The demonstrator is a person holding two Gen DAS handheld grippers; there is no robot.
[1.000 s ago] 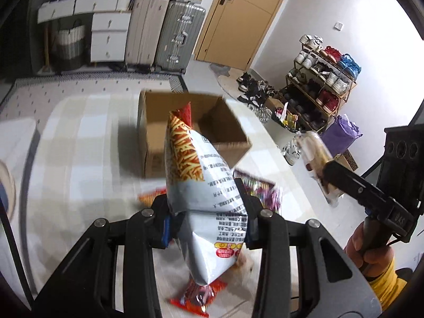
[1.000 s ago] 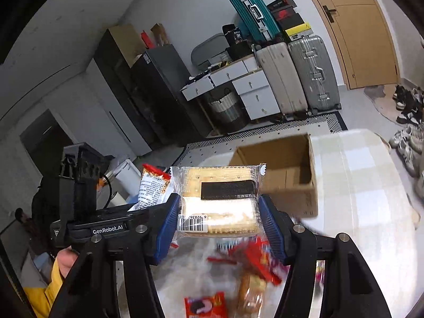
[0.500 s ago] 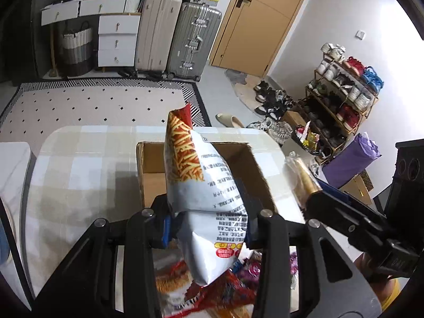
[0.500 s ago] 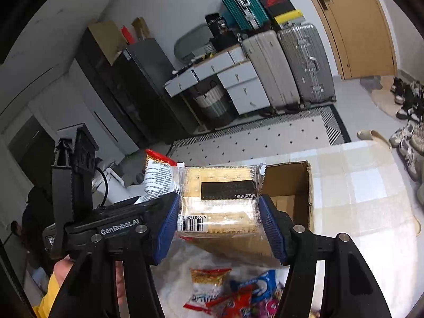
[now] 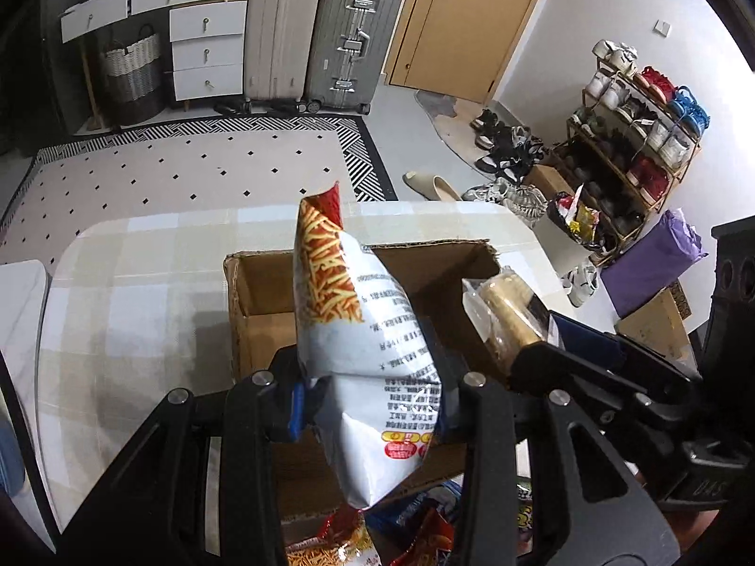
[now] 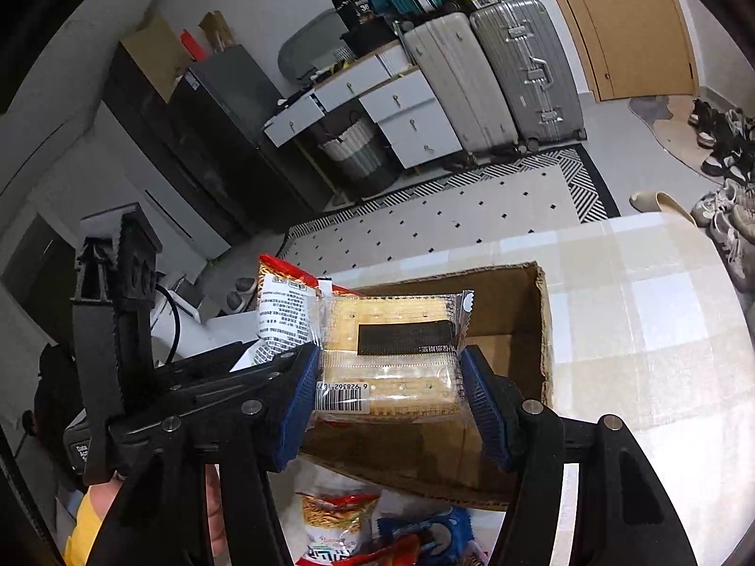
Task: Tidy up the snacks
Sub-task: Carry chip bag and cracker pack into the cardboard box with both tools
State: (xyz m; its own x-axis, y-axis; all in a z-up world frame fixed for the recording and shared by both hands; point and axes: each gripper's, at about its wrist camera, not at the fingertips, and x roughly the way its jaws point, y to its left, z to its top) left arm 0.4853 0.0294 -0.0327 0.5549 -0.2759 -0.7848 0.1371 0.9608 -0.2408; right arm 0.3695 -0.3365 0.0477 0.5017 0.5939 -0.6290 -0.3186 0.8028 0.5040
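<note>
On the left, the left gripper [image 5: 373, 398] has its jaws clamped on a white noodle-snack bag [image 5: 358, 344], held upright over the near left part of the open cardboard box [image 5: 264, 292] on the checked tabletop [image 5: 132, 292]. Just to the right, the right gripper [image 6: 389, 389] has its jaws partly open and pressed against both ends of a clear-wrapped cracker pack [image 6: 387, 353], held flat above the box's near edge. More snack packets [image 6: 377, 533] lie on the tabletop nearer than the box. At the far right stands a shoe rack [image 5: 632, 137].
</note>
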